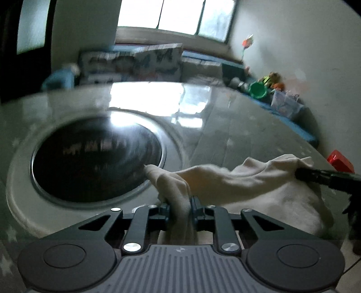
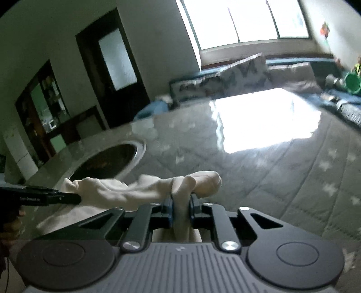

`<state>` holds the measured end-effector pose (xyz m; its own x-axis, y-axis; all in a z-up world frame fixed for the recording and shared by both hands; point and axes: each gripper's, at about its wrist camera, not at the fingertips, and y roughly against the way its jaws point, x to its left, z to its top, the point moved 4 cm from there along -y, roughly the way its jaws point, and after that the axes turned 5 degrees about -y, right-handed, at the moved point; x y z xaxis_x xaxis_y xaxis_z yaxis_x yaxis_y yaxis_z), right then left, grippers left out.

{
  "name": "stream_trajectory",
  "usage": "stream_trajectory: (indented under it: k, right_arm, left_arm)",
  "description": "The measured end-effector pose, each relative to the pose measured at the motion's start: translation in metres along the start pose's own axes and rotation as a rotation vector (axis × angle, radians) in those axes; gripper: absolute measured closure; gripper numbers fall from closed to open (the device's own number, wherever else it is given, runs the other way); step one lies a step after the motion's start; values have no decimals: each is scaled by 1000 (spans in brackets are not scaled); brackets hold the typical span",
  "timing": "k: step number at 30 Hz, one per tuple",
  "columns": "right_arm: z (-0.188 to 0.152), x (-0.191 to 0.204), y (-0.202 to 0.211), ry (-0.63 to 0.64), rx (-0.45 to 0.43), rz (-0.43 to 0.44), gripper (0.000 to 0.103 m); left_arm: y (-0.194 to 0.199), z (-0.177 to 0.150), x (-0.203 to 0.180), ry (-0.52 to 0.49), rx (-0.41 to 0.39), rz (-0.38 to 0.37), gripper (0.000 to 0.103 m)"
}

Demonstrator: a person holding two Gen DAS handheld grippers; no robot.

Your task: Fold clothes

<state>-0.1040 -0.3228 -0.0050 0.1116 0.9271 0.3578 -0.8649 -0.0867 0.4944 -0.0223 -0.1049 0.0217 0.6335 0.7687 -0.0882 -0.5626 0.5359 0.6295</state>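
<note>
left gripper [image 1: 179, 208]: clamped on one bunched end of the cream cloth [image 1: 225, 178] | right gripper [image 2: 181, 208]: clamped on the other end | cloth: stretched between both, raised over the grey table [image 2: 293, 180], near the round dark inset [image 1: 97, 157]

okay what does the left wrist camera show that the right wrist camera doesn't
Only the left wrist view: a red box at the table's right edge and the right tongs from the side. Only the right wrist view: dark doors, the left tongs from the side. Both: the cream garment pinched by both tongs, the round black inset, the glossy table, the window.
</note>
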Motion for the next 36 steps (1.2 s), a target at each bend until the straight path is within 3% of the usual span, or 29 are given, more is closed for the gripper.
stream_trajectory:
  k: [4, 5, 10, 11, 21, 26, 32, 36]
  right_arm:
    - [-5, -7, -7, -25, 46, -13, 87]
    - [-6, -9, -8, -39, 52, -12, 79]
    - [-6, -17, -2, -88, 60, -1, 74]
    - [-8, -20, -1, -102, 69, 4, 71]
    - [-22, -18, 6, -121, 100, 39, 67]
    - [-25, -13, 4, -142, 110, 49, 83]
    - [-28, -8, 6, -155, 95, 42, 88]
    - [-25, -6, 10, -152, 70, 42, 89]
  left_arm:
    - [-10, -4, 0, -4, 34, 3, 81]
    - [-12, -5, 2, 4, 44, 1, 78]
    - [-3, -6, 12, 59, 48, -10, 64]
    - [-1, -7, 13, 64, 55, -8, 57]
    - [8, -20, 9, 103, 85, 3, 52]
    - [9, -22, 5, 112, 87, 23, 54]
    - [7, -22, -1, 112, 98, 3, 78]
    - [8, -18, -5, 102, 97, 15, 82]
